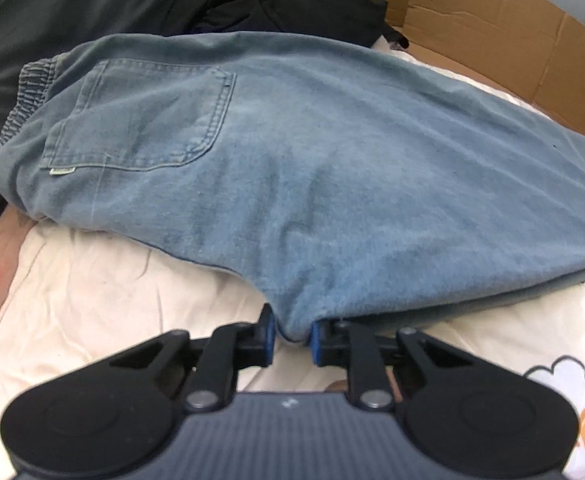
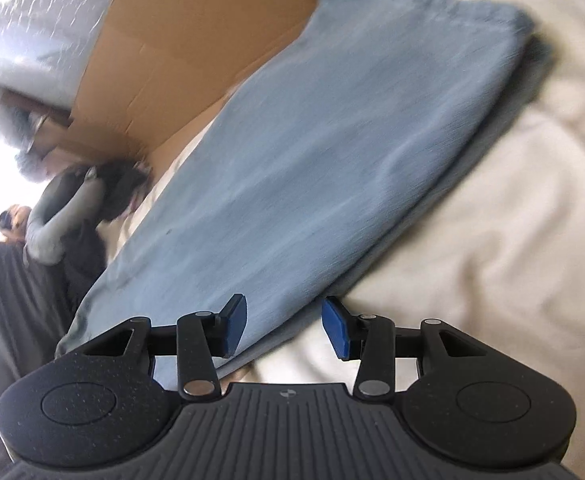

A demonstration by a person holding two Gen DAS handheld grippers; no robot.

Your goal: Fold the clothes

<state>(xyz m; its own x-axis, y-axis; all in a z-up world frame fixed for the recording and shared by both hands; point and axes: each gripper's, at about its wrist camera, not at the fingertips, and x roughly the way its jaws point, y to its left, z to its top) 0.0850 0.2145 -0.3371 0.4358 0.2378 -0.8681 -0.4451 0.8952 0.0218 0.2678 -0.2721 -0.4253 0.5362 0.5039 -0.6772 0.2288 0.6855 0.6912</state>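
Jeans (image 1: pixel 332 168), pale blue denim, spread flat across the cream bedsheet (image 1: pixel 104 300), taking up most of the left wrist view; elastic waistband (image 1: pixel 16 112) toward the left edge of the bed, back pocket (image 1: pixel 140 120) facing up with a small tag at its lower corner. Folded lengthwise, one leg lying on the other, legs (image 2: pixel 332 140) running away toward the far edge in the right wrist view, hems at the top of that picture. Behind, along the far edge of the bed, brown cardboard (image 1: pixel 512 32) standing as a wall; beside it a heap of dark clothes (image 1: pixel 284 0). Printed cartoon patch on the sheet at the near right corner (image 1: pixel 584 412).

Left gripper (image 1: pixel 292 336) at the near edge of the jeans, blue pads nipping a small bunch of denim at the crotch fold, fabric pressed between them. Right gripper (image 2: pixel 284 328) over the near edge of the stacked legs, pads standing about half apart: left pad (image 2: pixel 234 324) above the denim, right pad (image 2: pixel 336 328) over the bare sheet, cloth edge between them but not squeezed. Right wrist picture smeared with blur
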